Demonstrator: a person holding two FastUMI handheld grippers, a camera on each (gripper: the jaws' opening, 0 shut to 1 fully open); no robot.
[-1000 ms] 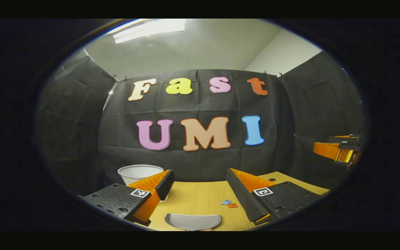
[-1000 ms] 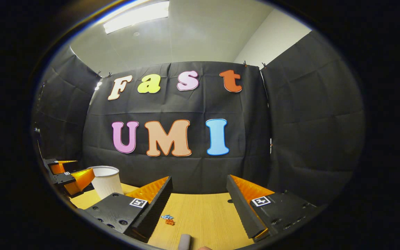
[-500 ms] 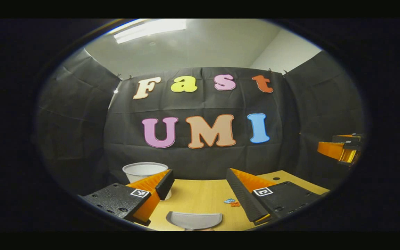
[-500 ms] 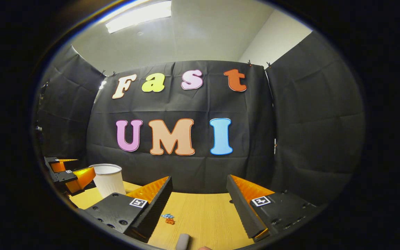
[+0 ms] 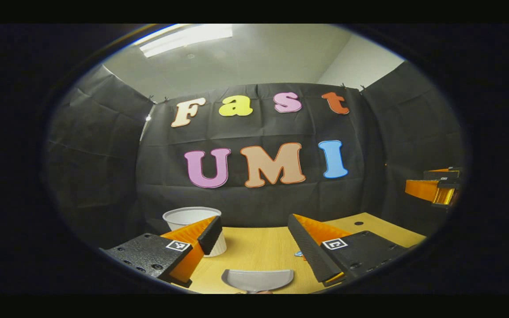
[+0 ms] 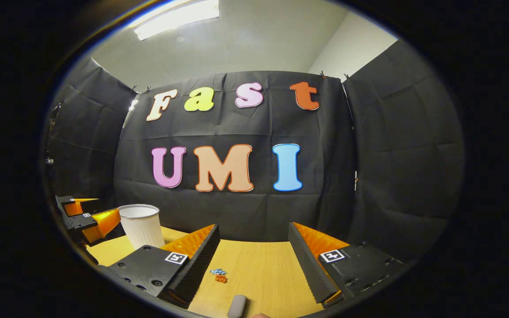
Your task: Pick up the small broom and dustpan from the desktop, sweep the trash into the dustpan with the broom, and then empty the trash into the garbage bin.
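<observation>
Dustpan [image 5: 257,280] sat right below my left gripper [image 5: 254,247], jaws spread wide, nothing held. Looked like light, stiff plastic, so I'd grab the handle. Right gripper [image 6: 253,258] was open too, trash [image 6: 219,275] just ahead.

Recording booth inside an office-type room: black cloth walls [image 6: 396,145] clipped up around a wooden tabletop [image 6: 259,274], plain white ceiling with a fluorescent light panel [image 6: 177,17].

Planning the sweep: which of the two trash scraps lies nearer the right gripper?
The orange scrap, just below the blue scrap and closer to the right gripper.
</observation>
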